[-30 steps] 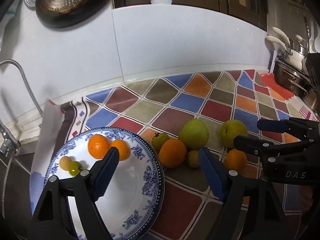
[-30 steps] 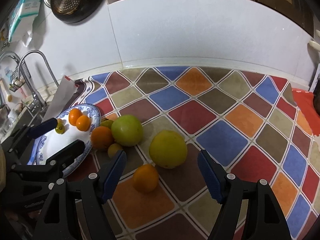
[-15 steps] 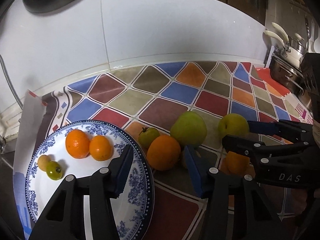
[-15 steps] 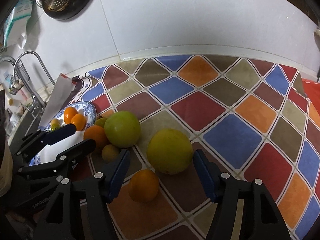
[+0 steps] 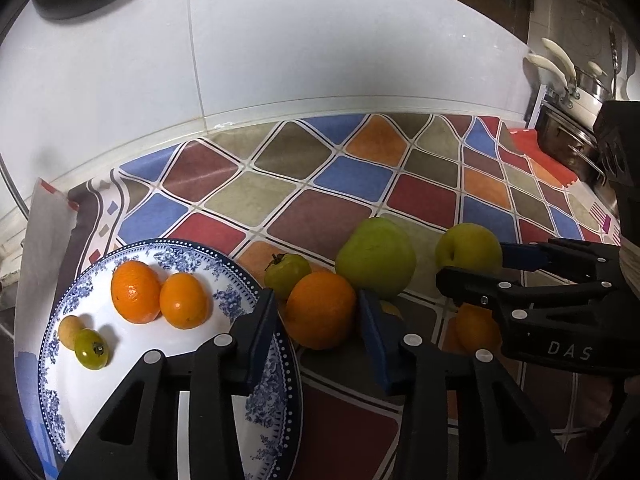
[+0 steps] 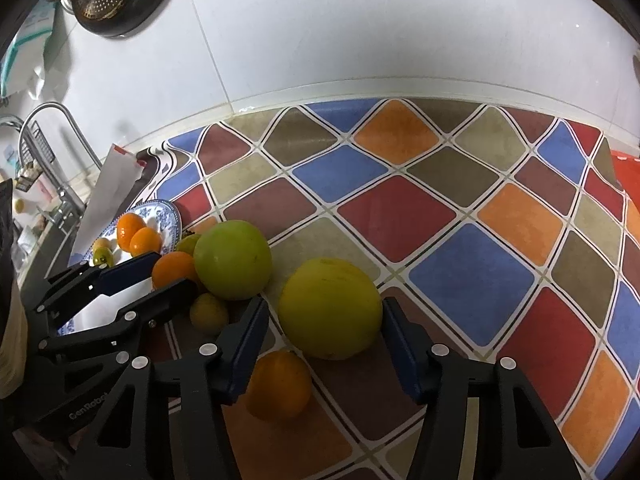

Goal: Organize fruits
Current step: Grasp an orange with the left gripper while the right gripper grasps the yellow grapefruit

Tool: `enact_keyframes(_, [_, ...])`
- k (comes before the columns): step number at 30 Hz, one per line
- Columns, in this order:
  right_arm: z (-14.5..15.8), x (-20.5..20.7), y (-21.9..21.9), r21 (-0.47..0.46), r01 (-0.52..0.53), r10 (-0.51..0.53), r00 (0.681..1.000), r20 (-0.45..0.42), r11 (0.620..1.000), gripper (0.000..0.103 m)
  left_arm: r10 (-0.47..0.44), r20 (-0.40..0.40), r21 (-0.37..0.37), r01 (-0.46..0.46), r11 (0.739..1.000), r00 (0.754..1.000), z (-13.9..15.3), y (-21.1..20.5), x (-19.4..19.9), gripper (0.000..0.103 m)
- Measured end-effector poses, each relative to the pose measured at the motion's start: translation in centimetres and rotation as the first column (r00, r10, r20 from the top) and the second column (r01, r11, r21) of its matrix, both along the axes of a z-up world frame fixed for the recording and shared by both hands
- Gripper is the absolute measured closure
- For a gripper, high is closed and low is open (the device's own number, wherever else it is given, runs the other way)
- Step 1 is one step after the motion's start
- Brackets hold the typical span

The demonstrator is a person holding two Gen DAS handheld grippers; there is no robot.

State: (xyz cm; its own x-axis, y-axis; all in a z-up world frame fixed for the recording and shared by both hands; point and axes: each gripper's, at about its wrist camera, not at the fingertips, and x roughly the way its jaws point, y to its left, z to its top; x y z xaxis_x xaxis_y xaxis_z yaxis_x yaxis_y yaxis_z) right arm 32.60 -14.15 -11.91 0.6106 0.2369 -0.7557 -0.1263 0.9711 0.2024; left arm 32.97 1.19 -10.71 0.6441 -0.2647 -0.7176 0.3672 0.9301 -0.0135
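Observation:
A blue-and-white plate [image 5: 180,246] at the left holds two small oranges [image 5: 136,298], a small yellowish fruit and a small green one [image 5: 92,348]. Right of the plate, a loose orange [image 5: 320,320] lies between the fingers of my left gripper [image 5: 316,298]. Its jaws are closing, with a thin gap still showing. Behind it sit a green tomato-like fruit [image 5: 286,274] and a big green apple [image 5: 376,256]. My right gripper [image 6: 324,304] straddles a large yellow fruit [image 6: 330,312], jaws closing, with a gap at the left pad. A small orange [image 6: 280,384] lies under its left finger.
A small yellow fruit [image 6: 208,314] lies between the two grippers. The white tiled wall [image 6: 360,40] borders the chequered counter mat [image 6: 472,272]. A faucet [image 6: 52,120] and the mat's upturned edge [image 6: 112,188] are at the left; pots [image 5: 576,80] stand at the right.
Both grippers moved forward and down onto the fruit pile and narrowed their jaws. The left now brackets the loose orange, and the right brackets the yellow fruit.

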Motion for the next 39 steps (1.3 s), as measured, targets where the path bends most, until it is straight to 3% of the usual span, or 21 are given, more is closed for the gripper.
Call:
enact_keyframes(3, [0.0,0.0,0.0,-0.007,0.004,-0.004,1.000,0.001,1.000,0.052,-0.006,0.002,-0.001,0.006,1.000,1.000,0.0,-0.1,0.0,0.066])
enact_keyframes(14, [0.3,-0.5,0.1,0.005,-0.001,0.001,1.000,0.010,1.000,0.052,0.019,0.027,-0.018,-0.019,1.000,0.999,1.2,0.3,-0.7,0.066])
enact_keyframes(39, [6.4,-6.3,2.5,-0.001,-0.060,0.060,0.986,0.159,0.998,0.052,0.094,0.151,-0.091,-0.081,0.993,0.984,7.0,3.0,-8.1,0.066])
